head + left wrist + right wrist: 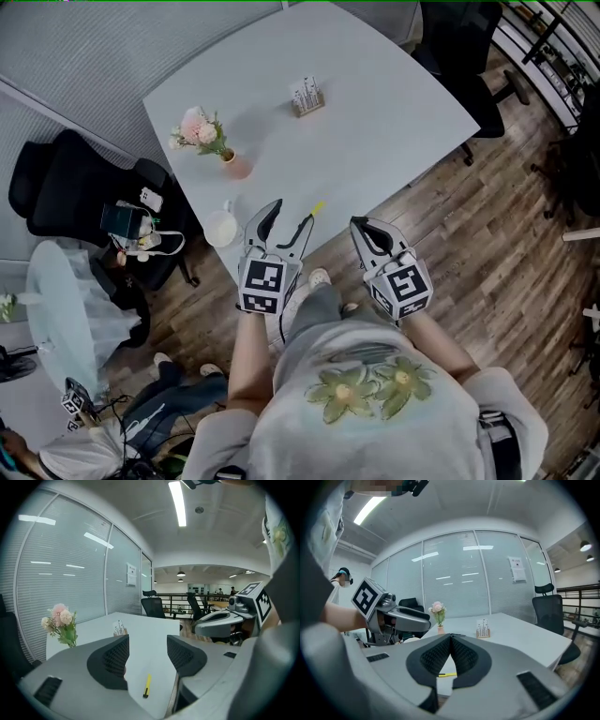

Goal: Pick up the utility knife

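The utility knife [317, 208], yellow with a dark end, lay flat on the white table [375, 122], close to its near edge and touched by neither gripper. The left gripper [292, 217] was held just short of the knife, jaws wide apart, nothing between the pads. The right gripper [367, 234], alongside near the table edge, had its jaws closed together and empty. Farther back stood a flower vase [234, 166], a white cup [220, 228] and a card holder [307, 97].

Office, blind-covered glass partitions [70, 578], meeting table [375, 122], swivel chairs [153, 605]
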Tool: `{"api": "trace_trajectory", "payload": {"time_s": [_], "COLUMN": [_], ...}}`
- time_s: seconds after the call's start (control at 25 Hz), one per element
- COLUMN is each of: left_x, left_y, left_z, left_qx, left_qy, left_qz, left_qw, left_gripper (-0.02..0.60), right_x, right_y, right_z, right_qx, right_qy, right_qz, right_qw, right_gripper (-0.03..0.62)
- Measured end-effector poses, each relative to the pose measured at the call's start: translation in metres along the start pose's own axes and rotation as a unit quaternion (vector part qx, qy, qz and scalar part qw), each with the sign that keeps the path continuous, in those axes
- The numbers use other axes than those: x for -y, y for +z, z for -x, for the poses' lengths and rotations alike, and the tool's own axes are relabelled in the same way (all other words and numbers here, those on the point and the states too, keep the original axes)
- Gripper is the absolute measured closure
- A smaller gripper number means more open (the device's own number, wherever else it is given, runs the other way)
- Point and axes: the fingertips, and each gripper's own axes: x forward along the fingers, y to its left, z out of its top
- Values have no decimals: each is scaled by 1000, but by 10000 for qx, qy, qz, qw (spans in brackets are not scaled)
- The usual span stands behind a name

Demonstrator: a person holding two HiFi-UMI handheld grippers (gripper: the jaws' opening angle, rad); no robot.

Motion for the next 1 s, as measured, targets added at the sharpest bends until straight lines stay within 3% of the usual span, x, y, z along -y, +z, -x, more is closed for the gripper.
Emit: {"api": "trace_trajectory", "payload": {"time_s": [1.0], "left_x": [-17], "left_y": [-97], "left_z": [-66], "left_qx": [-1176], "left_qy": [-866], "left_qz": [-21], "left_qw": [9893], "left_gripper": [328], "right_x": [26], "right_y": [-12], "right_z": [-53], "right_qx": [-99], "right_qy": [-610], "right_qz": [-188], "right_qw": [9979], "right_gripper": [589]}}
